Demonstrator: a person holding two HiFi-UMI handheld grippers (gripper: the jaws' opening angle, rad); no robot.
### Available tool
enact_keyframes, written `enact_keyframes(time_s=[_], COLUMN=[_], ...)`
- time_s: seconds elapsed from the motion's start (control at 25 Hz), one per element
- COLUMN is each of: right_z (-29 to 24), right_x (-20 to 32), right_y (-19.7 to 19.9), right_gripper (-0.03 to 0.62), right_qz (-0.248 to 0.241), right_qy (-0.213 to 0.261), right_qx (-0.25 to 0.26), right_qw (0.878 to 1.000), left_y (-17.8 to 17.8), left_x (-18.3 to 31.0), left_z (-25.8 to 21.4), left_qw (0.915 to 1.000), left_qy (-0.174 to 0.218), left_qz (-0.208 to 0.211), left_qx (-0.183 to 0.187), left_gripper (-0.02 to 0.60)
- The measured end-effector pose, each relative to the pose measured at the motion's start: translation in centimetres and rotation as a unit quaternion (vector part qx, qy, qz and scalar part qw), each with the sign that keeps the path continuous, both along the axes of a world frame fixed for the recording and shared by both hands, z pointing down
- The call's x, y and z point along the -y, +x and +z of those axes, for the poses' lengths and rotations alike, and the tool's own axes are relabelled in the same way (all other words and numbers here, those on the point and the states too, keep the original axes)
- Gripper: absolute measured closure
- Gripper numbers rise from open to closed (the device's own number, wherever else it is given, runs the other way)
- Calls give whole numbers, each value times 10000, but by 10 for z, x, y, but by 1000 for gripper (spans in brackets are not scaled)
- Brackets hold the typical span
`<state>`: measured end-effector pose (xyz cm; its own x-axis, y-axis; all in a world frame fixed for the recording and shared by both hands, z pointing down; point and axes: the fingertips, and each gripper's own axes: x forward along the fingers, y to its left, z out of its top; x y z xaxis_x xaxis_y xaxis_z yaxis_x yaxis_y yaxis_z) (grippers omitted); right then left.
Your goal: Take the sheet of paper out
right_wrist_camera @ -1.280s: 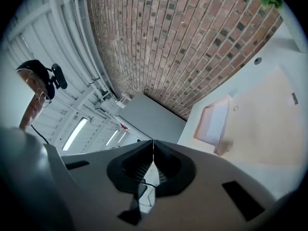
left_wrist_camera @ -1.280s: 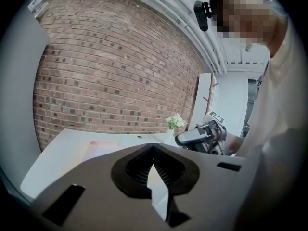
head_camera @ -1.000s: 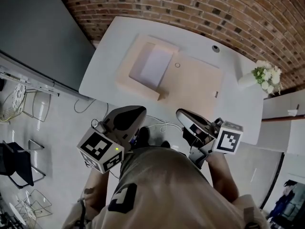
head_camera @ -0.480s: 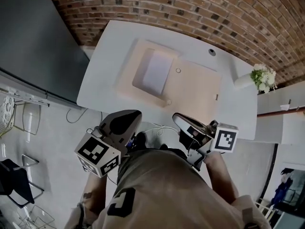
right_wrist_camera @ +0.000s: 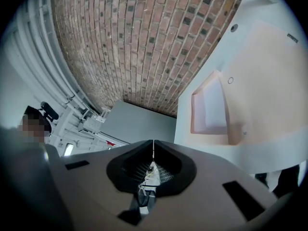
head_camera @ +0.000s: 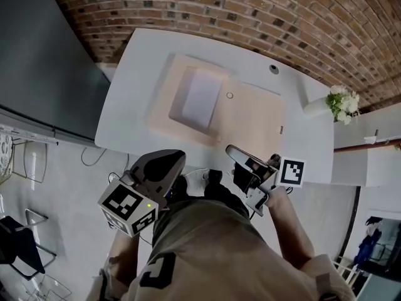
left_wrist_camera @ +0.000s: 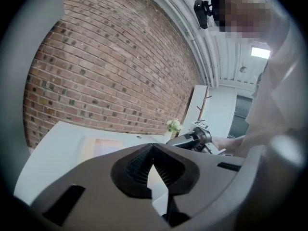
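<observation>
A white sheet of paper point(head_camera: 202, 98) lies in the recessed left half of an open cream folder point(head_camera: 255, 115) on the white table point(head_camera: 135, 61). Both grippers hang at the table's near edge, short of the folder, and nothing is between their jaws. My left gripper point(head_camera: 170, 157) is shut, its tips meeting point(left_wrist_camera: 153, 145). My right gripper point(head_camera: 230, 150) is also shut point(right_wrist_camera: 153, 143), with its tip just over the table edge. The right gripper view shows the sheet point(right_wrist_camera: 215, 107) ahead and to the right; the left gripper view shows the folder point(left_wrist_camera: 103, 148) faintly beyond the jaws.
A vase of white flowers point(head_camera: 341, 100) stands at the table's far right corner, with a small round fitting point(head_camera: 274, 69) near the back edge. A brick wall runs behind, and a dark grey panel point(head_camera: 37, 61) stands at the left. A white cable point(head_camera: 194, 171) hangs near my body.
Both grippers have come nearer to the table's near edge, and the right one has rolled. The table and folder sit higher and further left in the head view.
</observation>
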<state>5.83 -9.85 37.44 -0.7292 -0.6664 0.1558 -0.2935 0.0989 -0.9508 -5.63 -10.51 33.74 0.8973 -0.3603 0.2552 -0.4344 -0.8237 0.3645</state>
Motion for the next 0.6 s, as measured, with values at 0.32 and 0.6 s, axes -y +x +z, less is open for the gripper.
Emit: enact_keyframes(time_s=[0.32, 0.6], right_z=[68, 128], right_x=[47, 77], right_y=[46, 51], right_gripper=[319, 240], right_qz=[36, -448], right_qy=[-611, -1183], right_qx=[391, 76], right_qw=[9974, 9919], left_y=[20, 33], left_x=[10, 21], left_z=[5, 11], left_qw=[9994, 9972], left_qy=[-88, -272], left_qz=[-252, -545], left_qx=[235, 424], left_gripper=[568, 568])
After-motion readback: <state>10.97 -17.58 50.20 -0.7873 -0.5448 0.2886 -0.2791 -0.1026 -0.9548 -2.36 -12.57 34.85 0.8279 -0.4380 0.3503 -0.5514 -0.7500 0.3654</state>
